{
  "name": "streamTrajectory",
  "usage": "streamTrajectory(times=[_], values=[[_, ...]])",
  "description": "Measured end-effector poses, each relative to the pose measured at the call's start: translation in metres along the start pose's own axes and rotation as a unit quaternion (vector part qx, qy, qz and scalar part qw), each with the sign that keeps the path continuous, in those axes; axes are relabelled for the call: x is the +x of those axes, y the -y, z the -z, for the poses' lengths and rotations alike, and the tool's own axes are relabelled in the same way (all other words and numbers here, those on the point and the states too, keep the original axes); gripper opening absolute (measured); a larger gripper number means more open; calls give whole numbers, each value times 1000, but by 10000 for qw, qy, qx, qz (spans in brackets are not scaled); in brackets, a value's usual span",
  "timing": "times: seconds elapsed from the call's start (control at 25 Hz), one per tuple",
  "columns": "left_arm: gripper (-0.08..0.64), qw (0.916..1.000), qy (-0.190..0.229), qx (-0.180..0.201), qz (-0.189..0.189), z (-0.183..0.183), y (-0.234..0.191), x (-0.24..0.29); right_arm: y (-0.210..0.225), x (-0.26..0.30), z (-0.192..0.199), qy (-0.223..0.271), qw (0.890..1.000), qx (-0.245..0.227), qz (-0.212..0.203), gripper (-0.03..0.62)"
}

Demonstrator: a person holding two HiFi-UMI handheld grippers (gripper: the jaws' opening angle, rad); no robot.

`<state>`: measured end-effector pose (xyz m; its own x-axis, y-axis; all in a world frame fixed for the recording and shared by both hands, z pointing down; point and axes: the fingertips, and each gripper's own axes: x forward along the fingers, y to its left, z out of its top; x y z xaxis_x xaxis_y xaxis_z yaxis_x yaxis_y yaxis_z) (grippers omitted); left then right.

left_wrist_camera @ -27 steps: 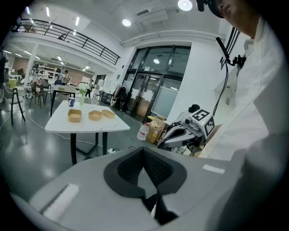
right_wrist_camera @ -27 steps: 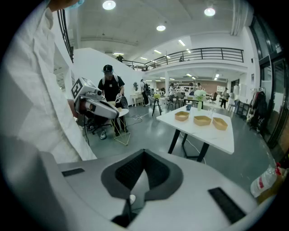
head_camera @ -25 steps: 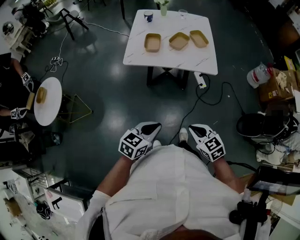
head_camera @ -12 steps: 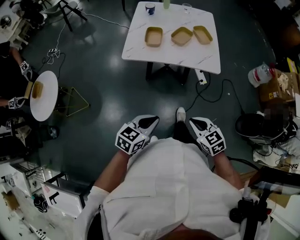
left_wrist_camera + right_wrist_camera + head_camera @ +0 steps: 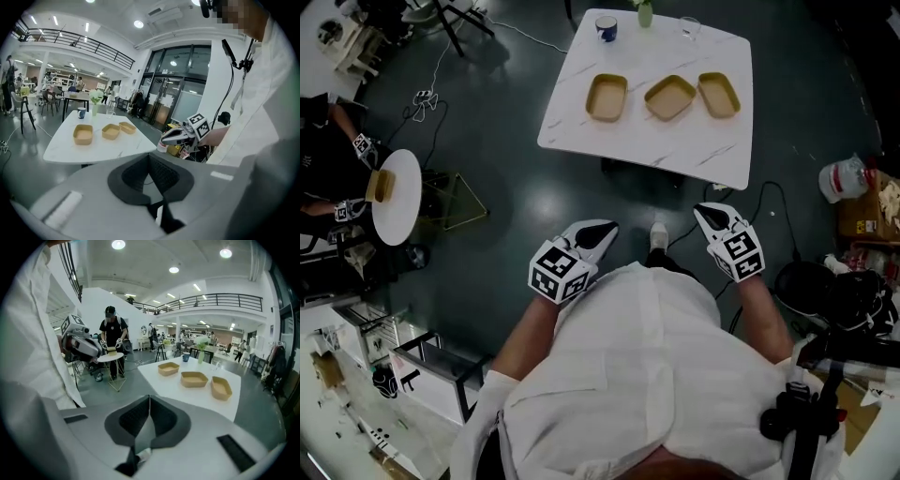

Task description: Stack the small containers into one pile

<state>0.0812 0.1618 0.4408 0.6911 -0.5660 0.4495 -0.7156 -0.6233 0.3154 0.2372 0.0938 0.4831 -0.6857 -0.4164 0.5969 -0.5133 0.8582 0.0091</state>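
Three tan shallow containers stand apart in a row on the white table [image 5: 647,141]: the left container [image 5: 607,97], the middle container [image 5: 669,97] and the right container [image 5: 719,94]. They also show in the left gripper view, first container [image 5: 83,134], and in the right gripper view, first container [image 5: 168,368]. My left gripper [image 5: 603,230] and right gripper [image 5: 706,212] are held in front of my body over the dark floor, well short of the table. Both are shut with nothing between the jaws.
A blue cup [image 5: 607,29], a green vase [image 5: 645,13] and a glass [image 5: 690,28] stand at the table's far edge. A small round table [image 5: 398,197] with another person beside it is at the left. Cables, a white jug [image 5: 842,178] and boxes lie at the right.
The table with the containers has come nearer in the head view. My right gripper has moved forward and right toward it; the left has hardly moved. Both stay shut.
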Motion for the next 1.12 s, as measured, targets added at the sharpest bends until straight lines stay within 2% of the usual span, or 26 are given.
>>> streamTrajectory(times=[0.12, 0.24, 0.32, 0.4, 0.6, 0.8, 0.96, 1.12], values=[[8, 9998, 16, 29, -200, -36, -16, 37, 73, 13, -6, -95, 9993, -370, -41, 5], [8, 9995, 67, 10, -298, -64, -30, 69, 138, 33, -2, -372, 9948, -949, -73, 19], [8, 9993, 66, 44, -356, -78, -36, 88, 179, 47, 4, -643, 9873, -1449, -72, 66], [8, 9990, 75, 20, -436, -90, -41, 103, 215, 61, 12, -905, 9779, -1882, -127, 80], [8, 9978, 142, -63, -646, -109, -59, 119, 284, 106, 21, -1464, 9456, -2889, -314, 84], [8, 9964, 168, -186, -816, -115, -81, 118, 315, 145, 36, -2014, 9072, -3628, -689, 84], [8, 9966, 146, -248, -769, -112, -97, 115, 324, 160, 57, -2522, 8776, -3958, -979, 84], [8, 9978, 94, -356, -557, -109, -114, 115, 334, 167, 74, -2955, 8598, -4027, -1058, 84]])
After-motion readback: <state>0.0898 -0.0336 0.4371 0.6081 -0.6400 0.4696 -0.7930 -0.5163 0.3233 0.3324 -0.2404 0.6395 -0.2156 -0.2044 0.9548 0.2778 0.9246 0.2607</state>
